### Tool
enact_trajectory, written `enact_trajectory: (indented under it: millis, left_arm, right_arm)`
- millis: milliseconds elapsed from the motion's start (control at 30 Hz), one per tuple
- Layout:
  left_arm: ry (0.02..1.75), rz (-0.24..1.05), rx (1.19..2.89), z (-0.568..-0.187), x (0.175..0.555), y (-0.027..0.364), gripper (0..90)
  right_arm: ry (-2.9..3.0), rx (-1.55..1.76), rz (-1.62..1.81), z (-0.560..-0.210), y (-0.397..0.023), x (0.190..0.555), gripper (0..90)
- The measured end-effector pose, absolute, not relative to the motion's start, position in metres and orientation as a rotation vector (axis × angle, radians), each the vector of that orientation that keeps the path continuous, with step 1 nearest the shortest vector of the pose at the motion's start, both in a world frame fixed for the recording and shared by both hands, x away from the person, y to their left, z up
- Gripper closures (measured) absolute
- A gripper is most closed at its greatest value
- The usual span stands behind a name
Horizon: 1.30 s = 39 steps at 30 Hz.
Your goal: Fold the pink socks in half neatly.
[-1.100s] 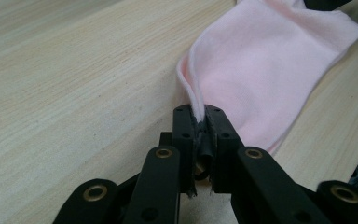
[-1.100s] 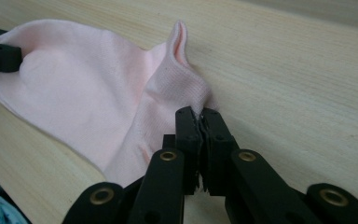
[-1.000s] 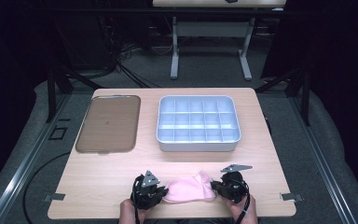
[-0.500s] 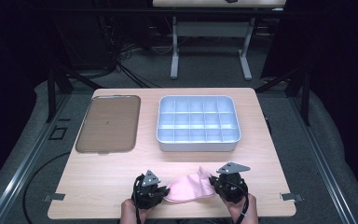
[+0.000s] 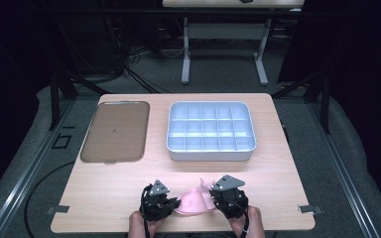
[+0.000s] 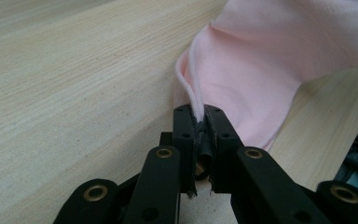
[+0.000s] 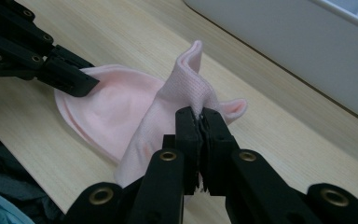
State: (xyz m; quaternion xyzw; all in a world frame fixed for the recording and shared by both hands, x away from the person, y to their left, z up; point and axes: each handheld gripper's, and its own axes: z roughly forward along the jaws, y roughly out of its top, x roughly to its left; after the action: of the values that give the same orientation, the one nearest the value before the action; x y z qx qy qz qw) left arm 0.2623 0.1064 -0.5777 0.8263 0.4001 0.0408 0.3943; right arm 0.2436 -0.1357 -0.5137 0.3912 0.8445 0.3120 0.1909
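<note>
- My left gripper (image 5: 174, 204) is clamped tight on the hemmed edge of the small pale pink knitted cloth (image 5: 194, 201), pinning that end low against the light wooden table (image 5: 278, 168).
- My right gripper (image 5: 217, 197) is pinched on the cloth's opposite end, which stands up in a fold above the table.
- The cloth spans between both grippers at the table's near edge, well apart from the white plastic compartment tray (image 5: 211, 131).
- A flat brown rectangular tray (image 5: 115, 131) lies left of the white tray.
</note>
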Motion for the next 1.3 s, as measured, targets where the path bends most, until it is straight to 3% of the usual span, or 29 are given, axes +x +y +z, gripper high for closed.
enact_trajectory:
  millis: [833, 933, 1100, 1300]
  left_arm:
    - [1.031, 0.066, 2.077, -0.579, 0.265, 0.109, 82.0]
    - [1.033, 0.058, 2.075, -0.579, 0.265, 0.109, 81.5]
    - [1.039, 0.053, 2.069, -0.58, 0.265, 0.11, 80.1]
    - [1.043, 0.054, 2.06, -0.58, 0.265, 0.112, 78.5]
  right_arm:
    - [2.516, 0.933, 0.808, -0.534, -0.072, 0.246, 84.3]
    - [2.543, 0.918, 0.81, -0.538, -0.068, 0.247, 77.9]
    - [2.578, 0.907, 0.919, -0.535, -0.074, 0.245, 59.5]
    - [2.517, 0.973, 1.045, -0.525, -0.098, 0.243, 58.8]
